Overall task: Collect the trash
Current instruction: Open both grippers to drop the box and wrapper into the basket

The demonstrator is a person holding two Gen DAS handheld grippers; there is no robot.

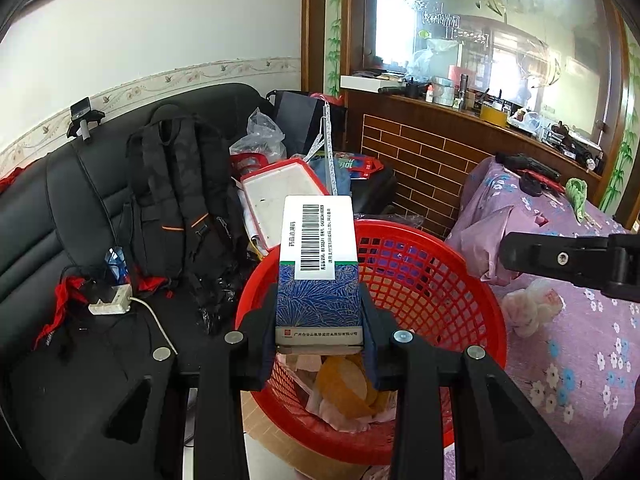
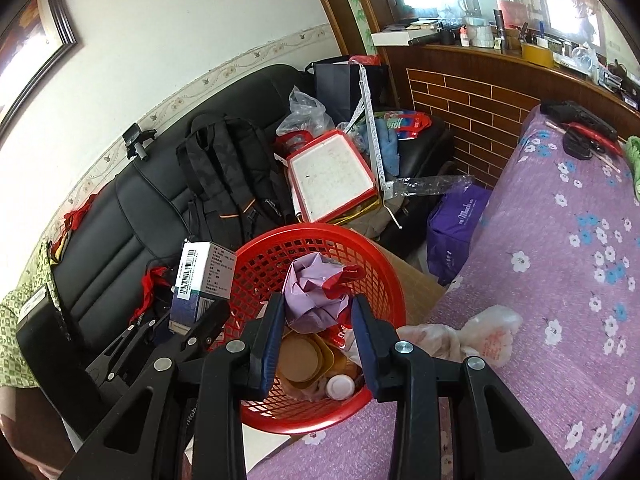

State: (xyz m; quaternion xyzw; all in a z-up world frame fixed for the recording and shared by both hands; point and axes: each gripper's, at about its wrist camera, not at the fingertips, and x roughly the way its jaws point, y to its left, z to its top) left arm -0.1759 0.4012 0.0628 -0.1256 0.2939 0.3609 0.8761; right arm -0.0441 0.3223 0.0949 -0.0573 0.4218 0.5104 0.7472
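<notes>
My left gripper [image 1: 319,316] is shut on a blue and white medicine box [image 1: 318,268] with a barcode label, held over the near left rim of the red mesh basket [image 1: 452,292]. The box also shows in the right wrist view [image 2: 202,280], at the basket's left rim [image 2: 256,244]. My right gripper [image 2: 318,316] holds a crumpled pink wrapper with a red piece [image 2: 316,292] between its fingers above the basket. The basket holds brown cups, a small white bottle [image 2: 340,386] and paper scraps.
A crumpled white plastic bag [image 2: 472,336] lies on the purple flowered cloth [image 2: 560,280] right of the basket. A black sofa [image 1: 60,208] on the left carries a black backpack [image 1: 180,200], a power strip, bags and a red-rimmed white tray [image 2: 332,176]. A wooden counter stands behind.
</notes>
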